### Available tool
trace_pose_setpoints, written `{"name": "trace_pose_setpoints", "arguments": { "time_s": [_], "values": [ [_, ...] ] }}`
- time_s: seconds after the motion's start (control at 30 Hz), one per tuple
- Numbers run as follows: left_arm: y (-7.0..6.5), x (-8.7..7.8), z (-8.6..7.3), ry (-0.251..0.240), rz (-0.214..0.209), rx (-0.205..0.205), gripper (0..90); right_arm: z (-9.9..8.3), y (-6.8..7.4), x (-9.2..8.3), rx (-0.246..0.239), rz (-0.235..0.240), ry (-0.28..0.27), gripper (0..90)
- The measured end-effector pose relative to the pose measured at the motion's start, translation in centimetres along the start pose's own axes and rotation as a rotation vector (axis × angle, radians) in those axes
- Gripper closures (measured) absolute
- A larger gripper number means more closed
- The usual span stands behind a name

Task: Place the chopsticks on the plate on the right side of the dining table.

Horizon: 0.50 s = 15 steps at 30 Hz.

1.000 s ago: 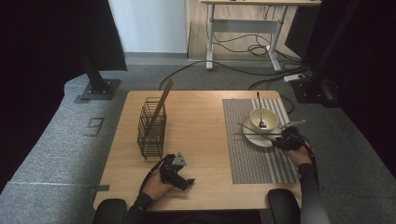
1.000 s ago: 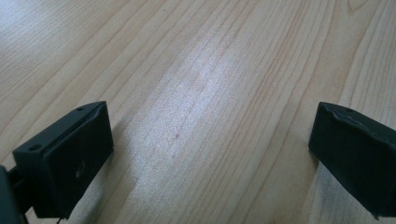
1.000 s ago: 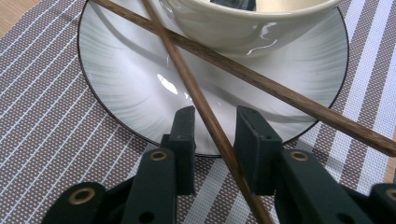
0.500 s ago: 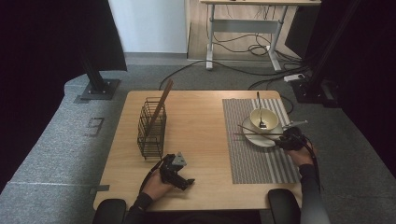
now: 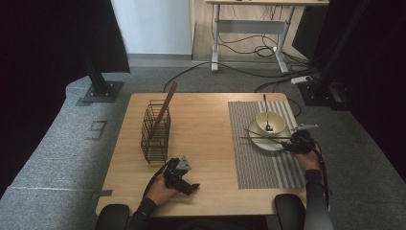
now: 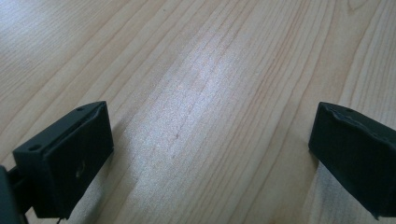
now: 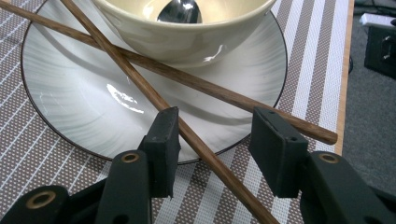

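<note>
So the cream bowl [image 7: 187, 28] sits on a pale plate [image 7: 70, 93] with a spoon [image 7: 180, 11] inside it, handle poking up over the far rim in the high view. Two wooden chopsticks [image 7: 196, 84] lie crossed over the plate's near side, ends hanging past the rim onto the striped placemat [image 5: 261, 163]. Over on the left of the counter [image 5: 206, 124] there's a black wire basket [image 5: 155, 132] with one long wooden stick [image 5: 165, 108] leaning out of it.

The right hand-held gripper [image 7: 212, 149] has just been opening its jaws; they're spread now, and one chopstick runs between them, right beside the left pad, with no squeeze that I can see. The left hand-held gripper [image 6: 210, 154] rests near the front edge of the counter, jaws spread wide over bare wood.

The plate is close to the counter's right edge, and the mat runs almost to it. Lots of open wood between the basket and the mat
</note>
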<state>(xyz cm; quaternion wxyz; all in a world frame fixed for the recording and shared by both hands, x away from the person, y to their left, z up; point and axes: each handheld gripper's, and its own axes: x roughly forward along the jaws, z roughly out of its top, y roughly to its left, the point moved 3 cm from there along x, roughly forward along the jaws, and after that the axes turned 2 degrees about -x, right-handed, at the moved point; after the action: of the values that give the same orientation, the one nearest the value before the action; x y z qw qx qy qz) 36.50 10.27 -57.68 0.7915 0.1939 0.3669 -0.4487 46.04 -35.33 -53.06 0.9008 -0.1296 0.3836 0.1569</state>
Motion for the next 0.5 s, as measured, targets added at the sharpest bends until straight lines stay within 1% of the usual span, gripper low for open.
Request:
{"name": "trace_pose_setpoints", "arguments": {
  "time_s": [0.07,0.13,0.17,0.27,0.37,0.43,0.5],
  "values": [
    [-0.02,0.01,0.00,-0.002,0.000,-0.002,0.0,-0.13,-0.14,0.04,0.019,-0.004,-0.009,51.6],
    [-0.01,0.01,0.00,-0.001,0.000,-0.002,0.0,-0.30,-0.32,0.13,0.027,-0.024,-0.006,51.4],
    [-0.01,0.01,0.00,-0.002,0.000,-0.002,0.0,-0.43,-0.37,0.20,0.032,-0.022,-0.004,50.9],
    [-0.01,0.01,0.00,-0.001,0.000,-0.002,0.0,-0.67,-0.41,0.30,0.046,-0.025,-0.015,50.0],
    [-0.01,0.01,0.00,-0.001,0.000,-0.002,0.0,-0.87,-0.53,0.35,0.078,-0.035,-0.035,49.6],
    [-0.01,0.01,0.00,-0.001,0.000,-0.002,0.0,-0.87,-0.64,0.34,0.096,-0.056,-0.043,49.6],
    [-0.01,0.01,0.00,-0.001,0.000,-0.002,0.0,-0.80,-0.63,0.35,0.097,-0.058,-0.054,49.5]
  ]
}}
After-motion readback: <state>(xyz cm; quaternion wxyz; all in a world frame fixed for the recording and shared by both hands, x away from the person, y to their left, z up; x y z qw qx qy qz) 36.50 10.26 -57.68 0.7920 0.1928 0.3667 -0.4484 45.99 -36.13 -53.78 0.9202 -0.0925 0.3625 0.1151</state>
